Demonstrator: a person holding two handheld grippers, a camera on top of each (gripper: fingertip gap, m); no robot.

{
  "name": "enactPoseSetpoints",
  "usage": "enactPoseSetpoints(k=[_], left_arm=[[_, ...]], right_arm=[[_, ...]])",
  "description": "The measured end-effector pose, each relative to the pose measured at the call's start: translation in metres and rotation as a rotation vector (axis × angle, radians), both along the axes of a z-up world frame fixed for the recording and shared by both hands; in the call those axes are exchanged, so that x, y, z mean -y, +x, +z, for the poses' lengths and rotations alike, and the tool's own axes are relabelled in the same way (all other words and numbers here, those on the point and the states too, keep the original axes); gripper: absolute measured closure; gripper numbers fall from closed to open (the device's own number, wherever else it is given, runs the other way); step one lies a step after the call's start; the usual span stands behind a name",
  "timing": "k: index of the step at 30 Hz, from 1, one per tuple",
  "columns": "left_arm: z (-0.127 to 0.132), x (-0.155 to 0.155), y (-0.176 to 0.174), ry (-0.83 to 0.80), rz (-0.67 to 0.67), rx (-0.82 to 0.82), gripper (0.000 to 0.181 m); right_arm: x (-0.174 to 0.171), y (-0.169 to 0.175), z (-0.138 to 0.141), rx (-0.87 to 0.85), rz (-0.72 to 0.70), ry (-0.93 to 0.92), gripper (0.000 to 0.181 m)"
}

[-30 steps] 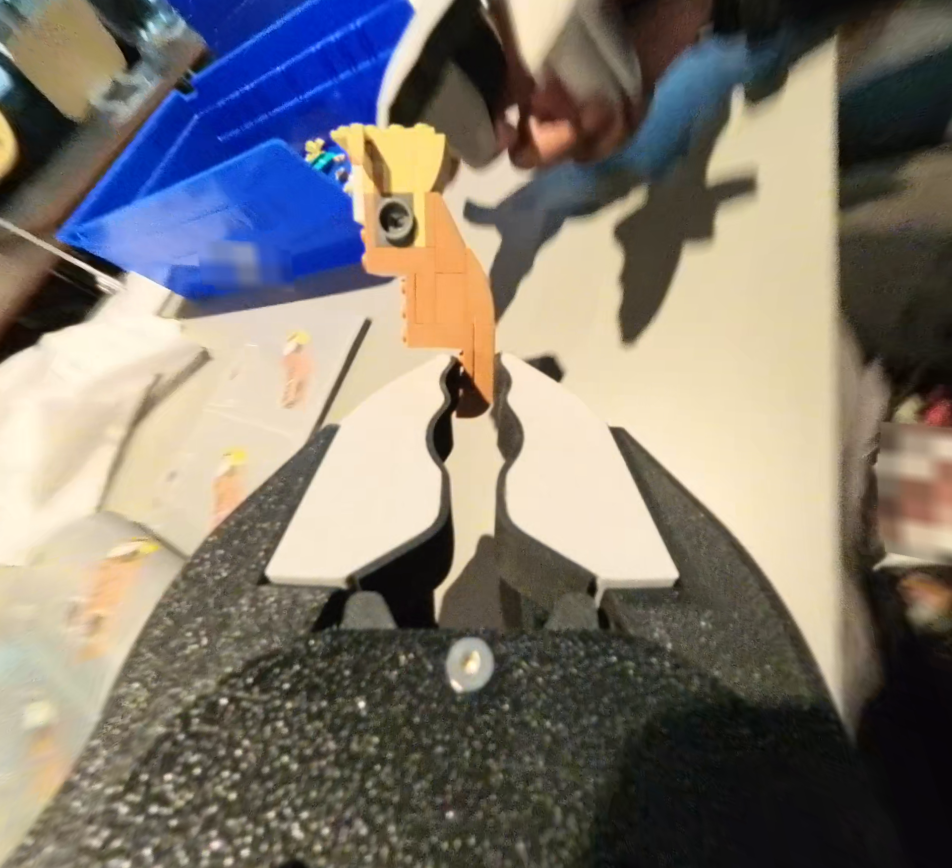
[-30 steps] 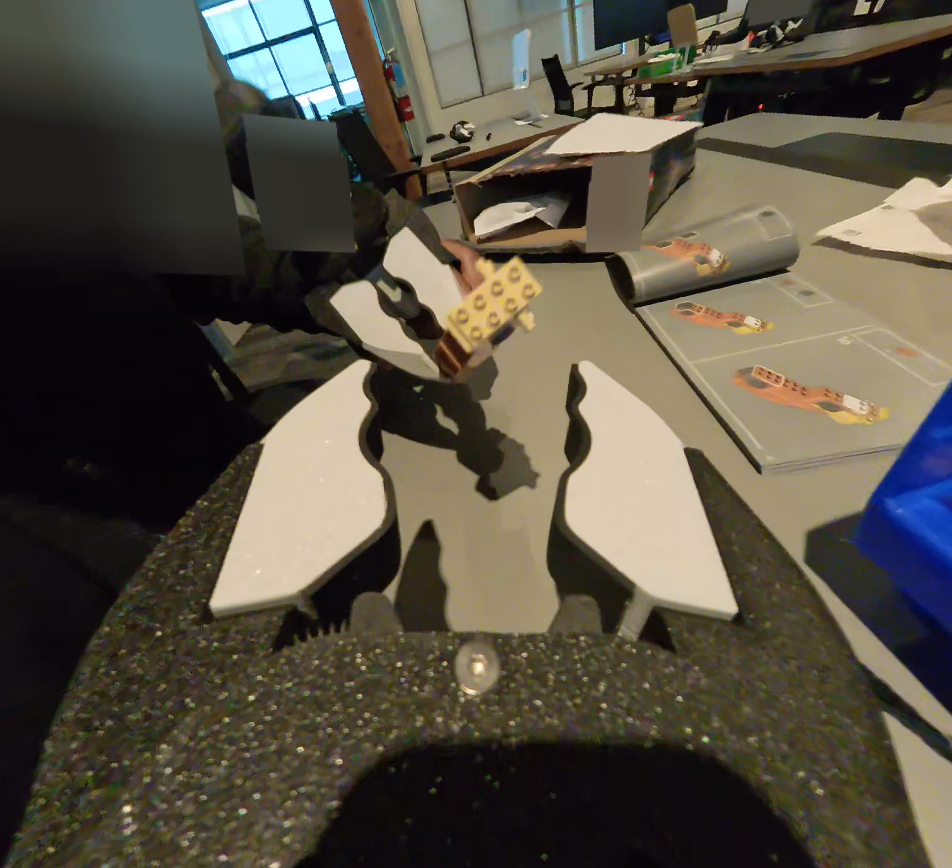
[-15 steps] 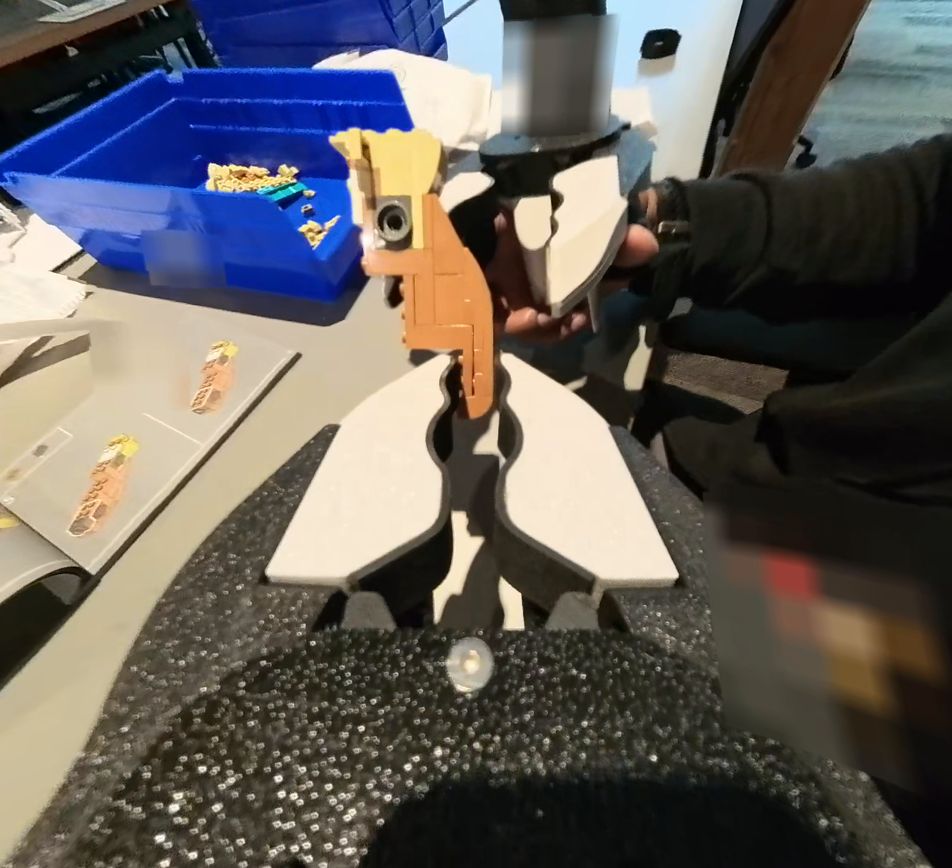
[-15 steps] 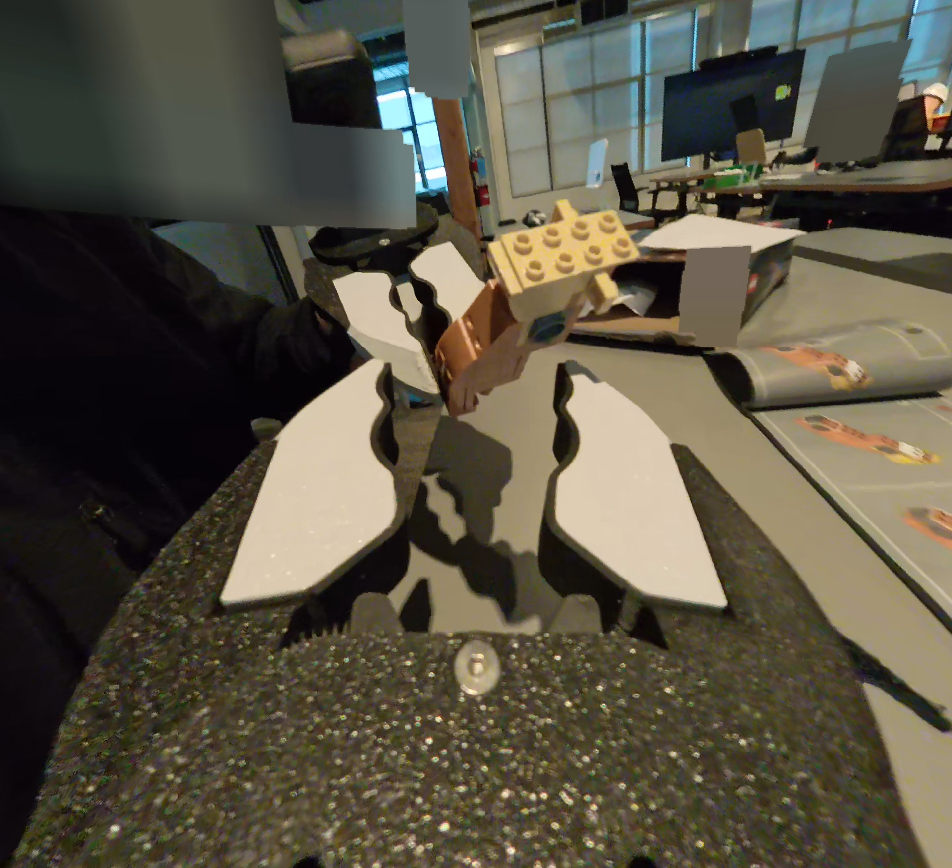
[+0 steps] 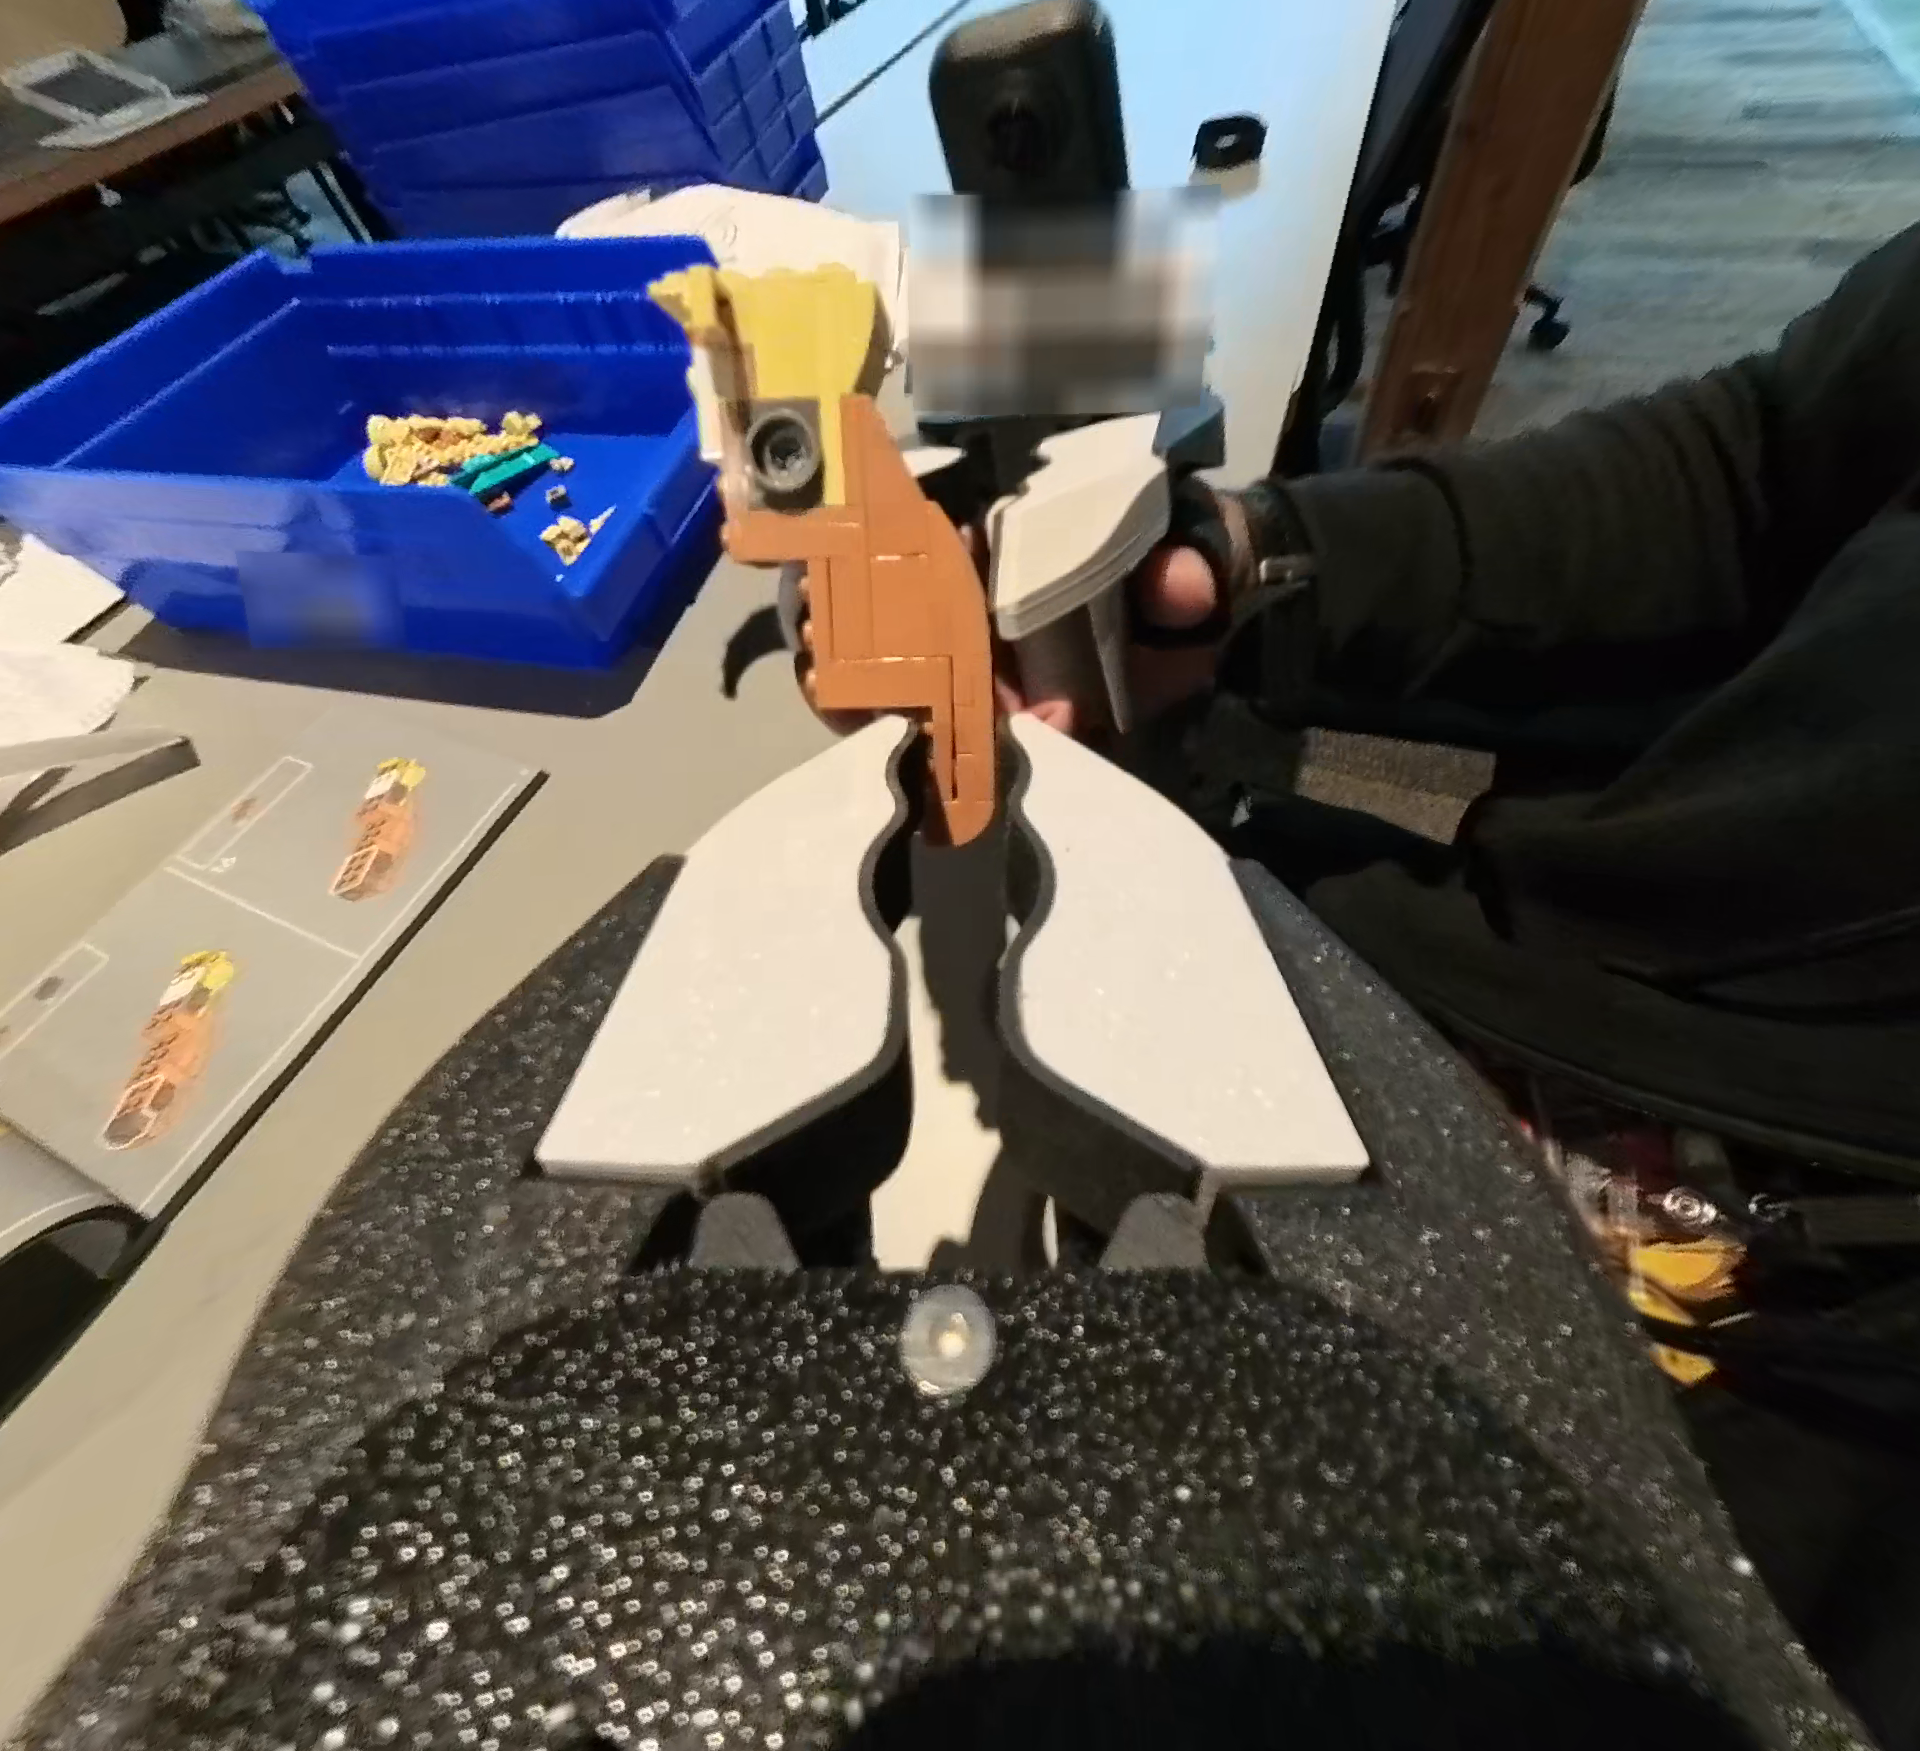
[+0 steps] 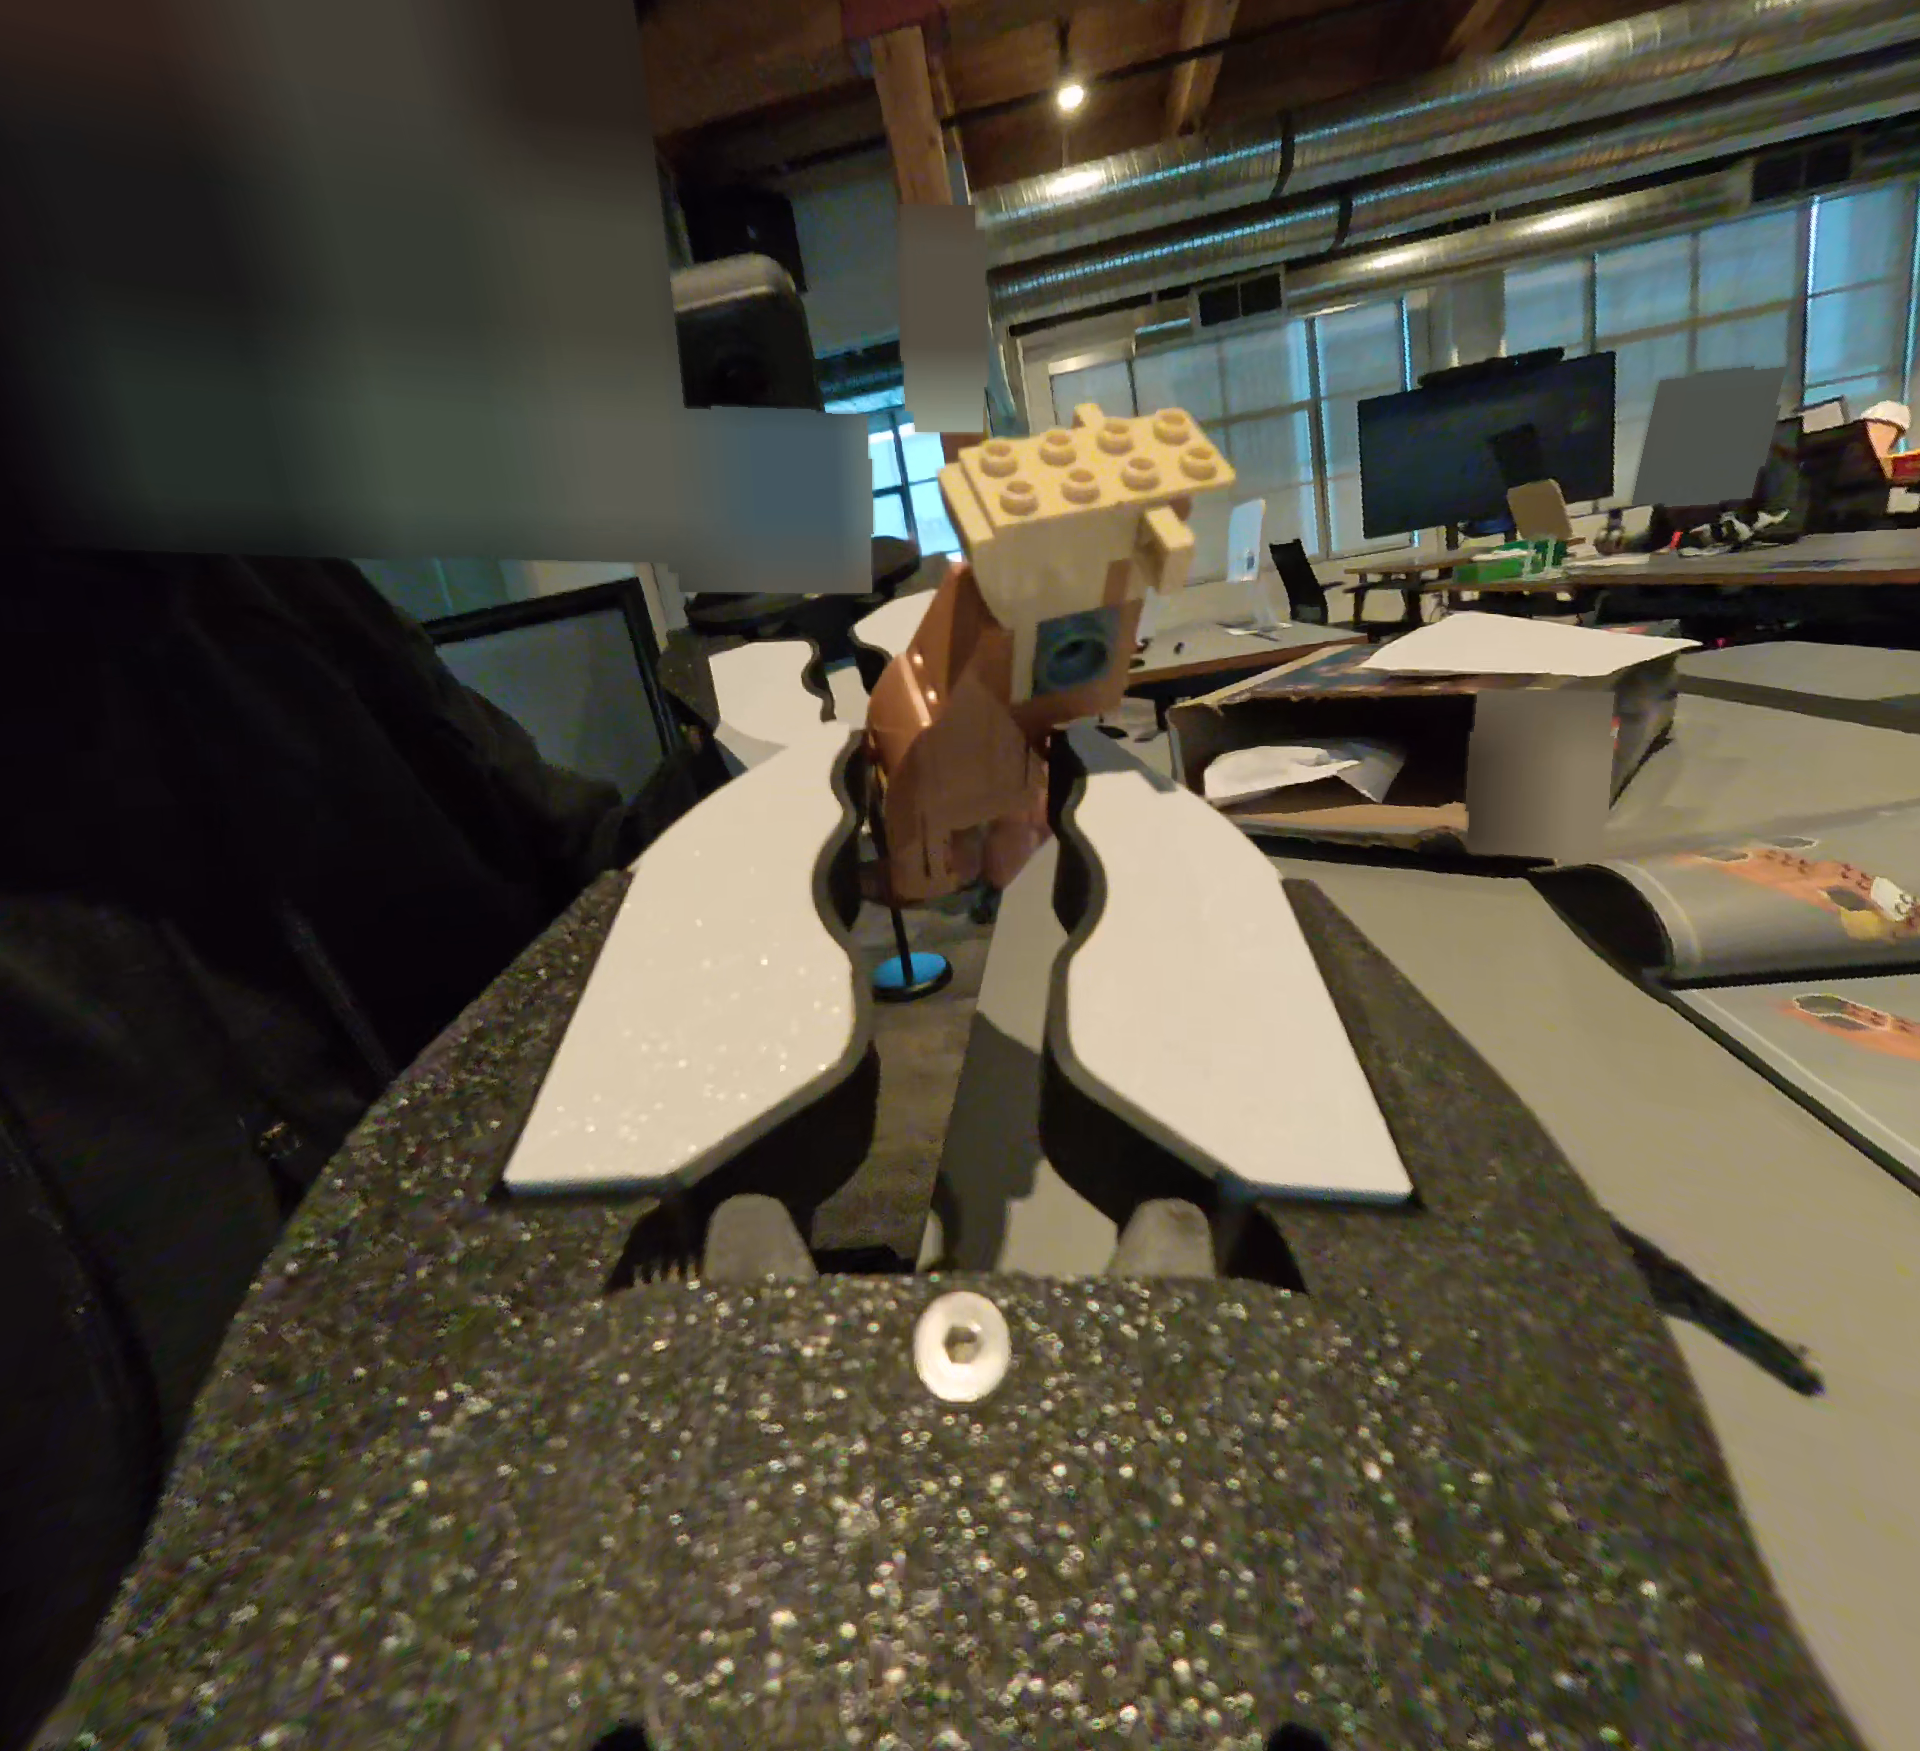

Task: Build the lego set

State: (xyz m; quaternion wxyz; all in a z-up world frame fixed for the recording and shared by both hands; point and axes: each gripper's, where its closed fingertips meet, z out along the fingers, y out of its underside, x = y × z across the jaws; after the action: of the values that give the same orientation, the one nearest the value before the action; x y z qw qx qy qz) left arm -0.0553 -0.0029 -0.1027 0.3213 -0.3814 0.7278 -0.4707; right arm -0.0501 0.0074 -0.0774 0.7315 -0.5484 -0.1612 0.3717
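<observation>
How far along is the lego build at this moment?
Done: a brown body with a tan studded top is joined into one model. In hand: left tongs clamp its lower end; right tongs flank it, grip unclear. Left: loose pieces lie in the blue bin, so it looks unfinished.

Grippers: two, the left gripper (image 5: 956, 766) and the right gripper (image 6: 961, 766). Lego model (image 5: 883, 579): one. Open bin (image 5: 343, 558) with loose pieces (image 5: 457, 454): one, beside one stack of bins (image 5: 540, 28). Booklet (image 5: 260, 891): one. Cardboard box (image 6: 1423, 745): one. Monitor (image 6: 1486, 444): one.
</observation>
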Motion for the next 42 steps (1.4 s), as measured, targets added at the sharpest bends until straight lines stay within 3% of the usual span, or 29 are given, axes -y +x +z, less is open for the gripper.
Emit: enactPoseSetpoints(k=[18, 27, 30, 32, 35, 39, 42], left_arm=[[0.005, 0.001, -0.003, 0.027, -0.013, 0.106, 0.170], [0.011, 0.003, -0.003, -0.038, -0.039, 0.155, 0.170], [0.013, 0.000, -0.001, -0.093, -0.031, 0.220, 0.170], [0.018, -0.009, -0.002, -0.212, -0.025, 0.292, 0.170], [0.042, -0.026, -0.027, -0.566, -0.148, 0.530, 0.170], [0.065, -0.077, -0.085, -1.060, -0.333, 0.939, 0.170], [0.062, -0.085, -0.094, -1.115, -0.394, 0.990, 0.169]], right_arm=[[0.003, -0.008, 0.006, 0.001, -0.006, 0.001, 0.149], [0.005, -0.007, 0.010, -0.001, 0.002, -0.015, 0.148], [0.005, -0.004, 0.018, -0.015, -0.013, -0.015, 0.133], [0.007, 0.001, 0.026, -0.032, -0.038, -0.006, 0.131], [0.002, 0.001, 0.030, 0.006, -0.124, -0.056, 0.135], [-0.010, -0.027, 0.031, 0.262, -0.276, -0.124, 0.140], [-0.015, -0.052, 0.031, 0.443, -0.342, -0.128, 0.141]])
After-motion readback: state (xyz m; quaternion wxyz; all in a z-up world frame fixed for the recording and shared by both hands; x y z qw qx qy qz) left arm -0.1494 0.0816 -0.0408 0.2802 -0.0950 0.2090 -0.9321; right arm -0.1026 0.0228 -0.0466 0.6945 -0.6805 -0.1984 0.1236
